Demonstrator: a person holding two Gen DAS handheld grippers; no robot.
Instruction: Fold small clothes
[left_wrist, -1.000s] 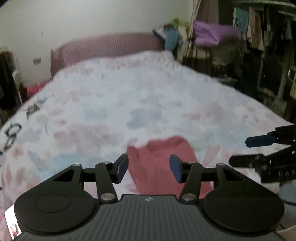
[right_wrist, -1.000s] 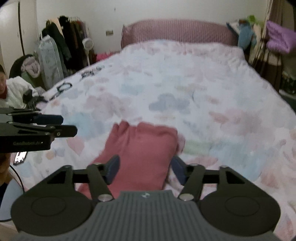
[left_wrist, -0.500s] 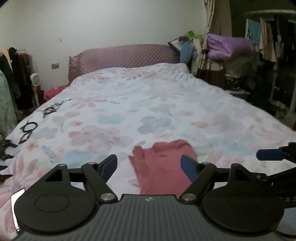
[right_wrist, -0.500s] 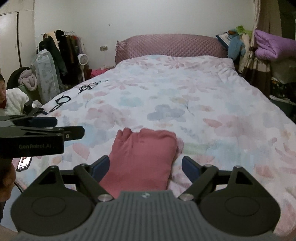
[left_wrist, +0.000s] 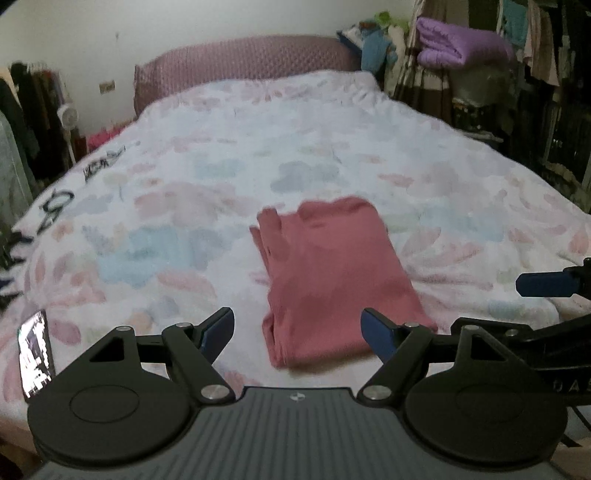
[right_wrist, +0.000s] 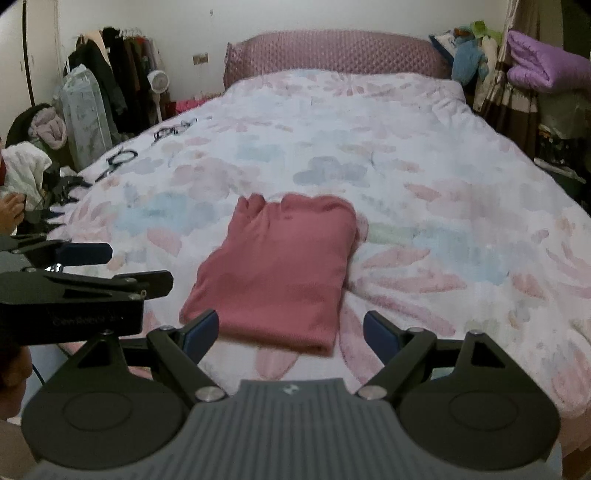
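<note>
Bed (left_wrist: 332, 147) holds folded pink cloth (left_wrist: 332, 273), soft and limp; grab near-edge corners. Left tongs (left_wrist: 297, 328) and right tongs (right_wrist: 290, 332) both apart, empty.

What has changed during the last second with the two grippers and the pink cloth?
Both the left gripper and the right gripper opened their jaws wider and drew back from the folded pink garment; neither holds anything. The garment stayed folded in the same place on the floral bedspread.
</note>
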